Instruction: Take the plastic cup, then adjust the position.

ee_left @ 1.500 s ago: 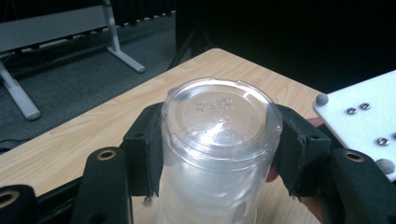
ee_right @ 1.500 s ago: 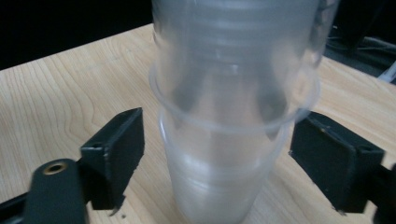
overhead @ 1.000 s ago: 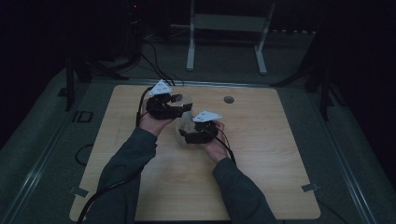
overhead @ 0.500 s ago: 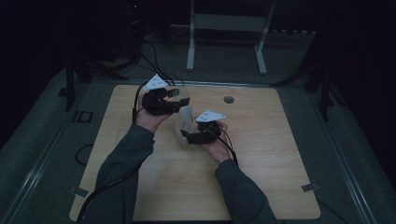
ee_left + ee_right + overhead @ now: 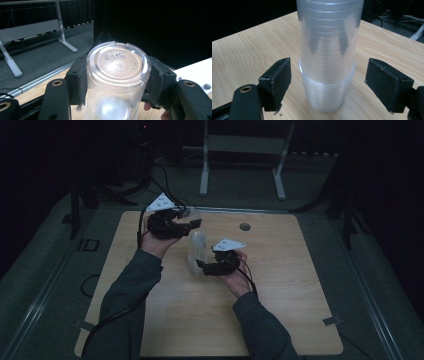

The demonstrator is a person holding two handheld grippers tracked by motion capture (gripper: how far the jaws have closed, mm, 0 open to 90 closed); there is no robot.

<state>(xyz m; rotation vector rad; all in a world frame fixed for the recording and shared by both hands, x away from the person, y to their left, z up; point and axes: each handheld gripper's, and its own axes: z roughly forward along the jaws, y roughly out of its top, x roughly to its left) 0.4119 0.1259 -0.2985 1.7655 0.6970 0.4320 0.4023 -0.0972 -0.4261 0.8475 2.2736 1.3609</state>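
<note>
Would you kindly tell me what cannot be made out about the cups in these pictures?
- Count of cups in the stack: right gripper view, top cut off by the edge, rims blur together.
- Raised lettering on the top cup: left gripper view, too small to read.
- Small round thing on the table: high view, too dim and small to identify.

Left gripper (image 5: 192, 224): raised since the first earlier picture, jaws clamped on the upturned clear cup (image 5: 117, 75), lifting it off the cup stack (image 5: 327, 75). Right gripper (image 5: 327, 82): jaws have just been opening, both pads now clear of the stack standing between them.
</note>
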